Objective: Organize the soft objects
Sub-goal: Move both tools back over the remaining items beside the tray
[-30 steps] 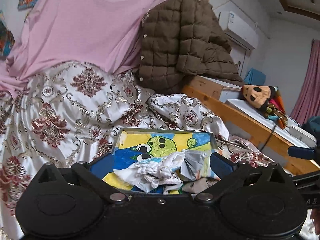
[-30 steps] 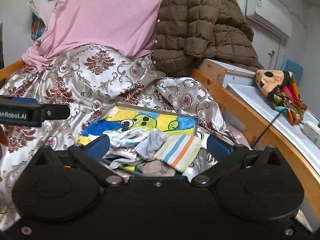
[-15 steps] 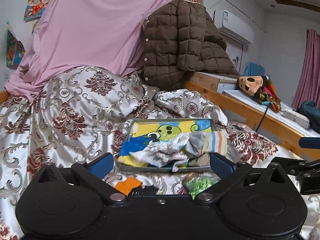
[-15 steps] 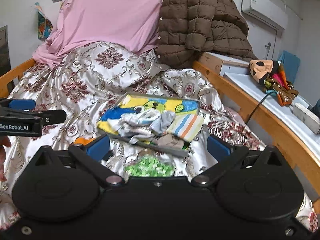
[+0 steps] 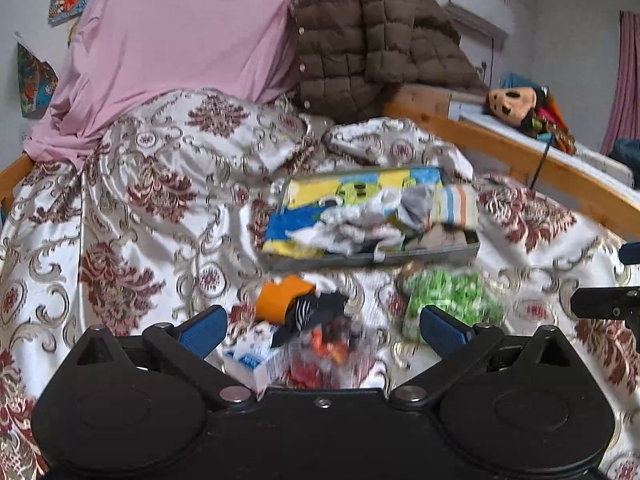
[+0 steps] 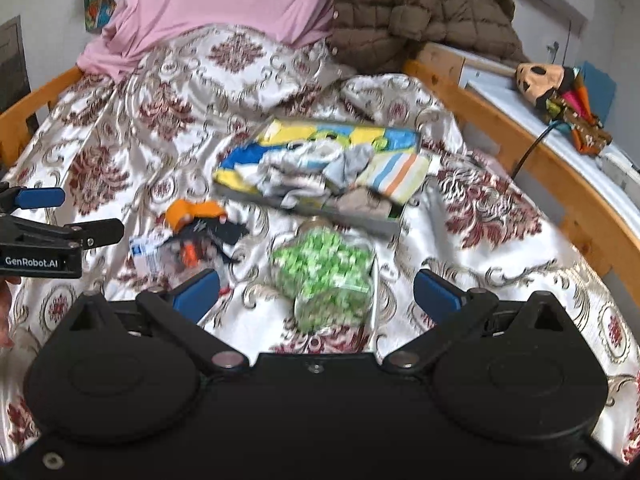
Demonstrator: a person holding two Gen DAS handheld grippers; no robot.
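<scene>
Left wrist view: left gripper gapes wide, empty, above an orange-black sock; tray of socks lies beyond.

Right wrist view: right gripper wide, empty, green bag between fingers; tray farther.

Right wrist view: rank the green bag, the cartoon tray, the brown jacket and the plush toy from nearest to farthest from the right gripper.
1. Green bag: just ahead of the right gripper, centred.
2. Cartoon tray: beyond the bag, mid-bed.
3. Plush toy: on the ledge, far right.
4. Brown jacket: at the headboard.
Toy and jacket are too close to call.
</scene>
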